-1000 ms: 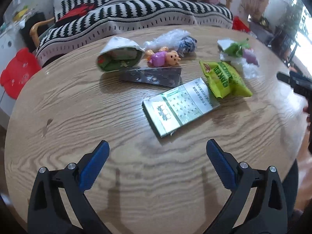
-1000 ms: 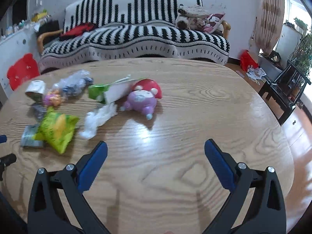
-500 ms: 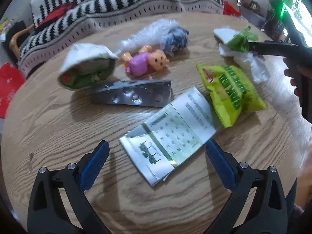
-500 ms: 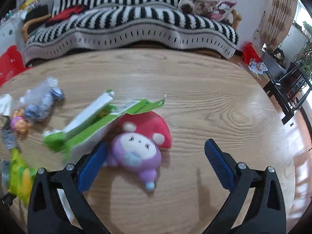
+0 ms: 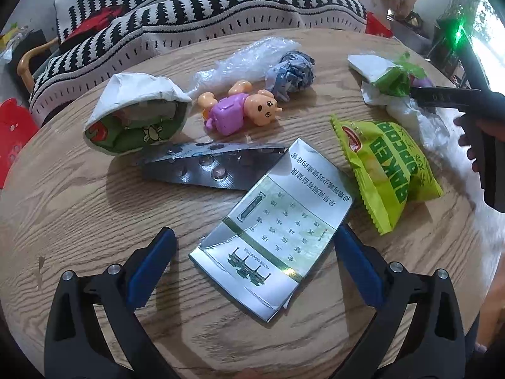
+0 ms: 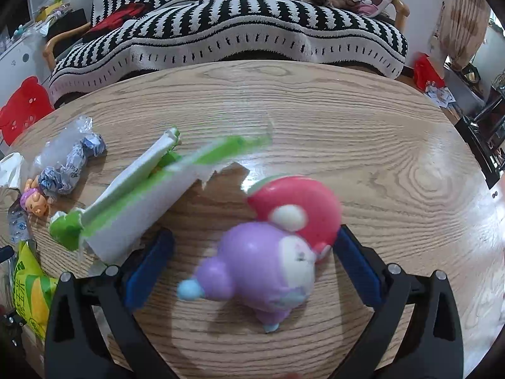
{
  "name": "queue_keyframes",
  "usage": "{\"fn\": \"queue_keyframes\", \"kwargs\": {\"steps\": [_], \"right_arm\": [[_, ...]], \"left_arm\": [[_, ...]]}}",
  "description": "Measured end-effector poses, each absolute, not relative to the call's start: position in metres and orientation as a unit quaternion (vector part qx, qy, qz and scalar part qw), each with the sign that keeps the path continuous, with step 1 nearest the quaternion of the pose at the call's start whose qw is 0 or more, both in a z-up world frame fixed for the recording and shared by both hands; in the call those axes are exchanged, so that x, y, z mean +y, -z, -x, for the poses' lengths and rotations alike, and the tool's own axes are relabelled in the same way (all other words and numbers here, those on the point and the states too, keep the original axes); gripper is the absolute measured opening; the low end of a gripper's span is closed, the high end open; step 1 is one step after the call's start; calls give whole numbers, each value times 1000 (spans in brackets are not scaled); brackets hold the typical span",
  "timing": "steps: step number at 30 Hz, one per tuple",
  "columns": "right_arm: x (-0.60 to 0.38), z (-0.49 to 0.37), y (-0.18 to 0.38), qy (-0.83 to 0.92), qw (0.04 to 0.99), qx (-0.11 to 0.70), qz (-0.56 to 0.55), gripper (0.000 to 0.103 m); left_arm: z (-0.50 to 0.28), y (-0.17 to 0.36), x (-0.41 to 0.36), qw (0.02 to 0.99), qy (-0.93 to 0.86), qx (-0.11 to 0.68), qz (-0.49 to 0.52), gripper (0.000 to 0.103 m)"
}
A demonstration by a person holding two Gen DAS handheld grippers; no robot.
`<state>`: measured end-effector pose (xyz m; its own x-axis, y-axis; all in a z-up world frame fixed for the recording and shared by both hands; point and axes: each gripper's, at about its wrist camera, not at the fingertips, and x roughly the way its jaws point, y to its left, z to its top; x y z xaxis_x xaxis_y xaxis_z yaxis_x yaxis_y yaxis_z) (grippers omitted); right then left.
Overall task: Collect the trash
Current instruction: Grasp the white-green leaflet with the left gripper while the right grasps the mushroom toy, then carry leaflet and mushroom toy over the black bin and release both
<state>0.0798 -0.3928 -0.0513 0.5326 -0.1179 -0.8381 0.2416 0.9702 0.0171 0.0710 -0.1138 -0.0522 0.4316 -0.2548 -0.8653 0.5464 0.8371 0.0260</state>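
My left gripper is open, its blue pads on either side of a flattened silver-green cigarette pack lying on the wooden table. Beyond it lie a foil pill blister, a crumpled white-green paper bag, a green snack packet and clear plastic wrap. My right gripper is open around a purple and red toy figure. A torn green-white box lies just left of it.
A small pink doll and a crumpled blue wrapper lie mid-table. White tissue lies near the right gripper's body. A striped sofa stands behind the round table. A red stool stands at left.
Both grippers have moved forward and down. The cigarette pack now lies between the left pads, and the purple toy now sits between the right pads. Both stay open.
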Motion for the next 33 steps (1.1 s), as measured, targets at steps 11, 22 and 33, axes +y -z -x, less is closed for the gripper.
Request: {"fn": "queue_keyframes", "kwargs": {"steps": [11,22,33], "right_arm": [[-409,-41,37,91,888,443,-89,35],[-432,25,9,106,896,418,-101,35],[-433,65,-4,107,900,408,-106,35]], "left_arm": [[-69,36,-96,817,253,514,-58,64],[-37,7,-94,846,226,477,-81,64],[-1,-20,-96,857,224,451,-108,63]]}}
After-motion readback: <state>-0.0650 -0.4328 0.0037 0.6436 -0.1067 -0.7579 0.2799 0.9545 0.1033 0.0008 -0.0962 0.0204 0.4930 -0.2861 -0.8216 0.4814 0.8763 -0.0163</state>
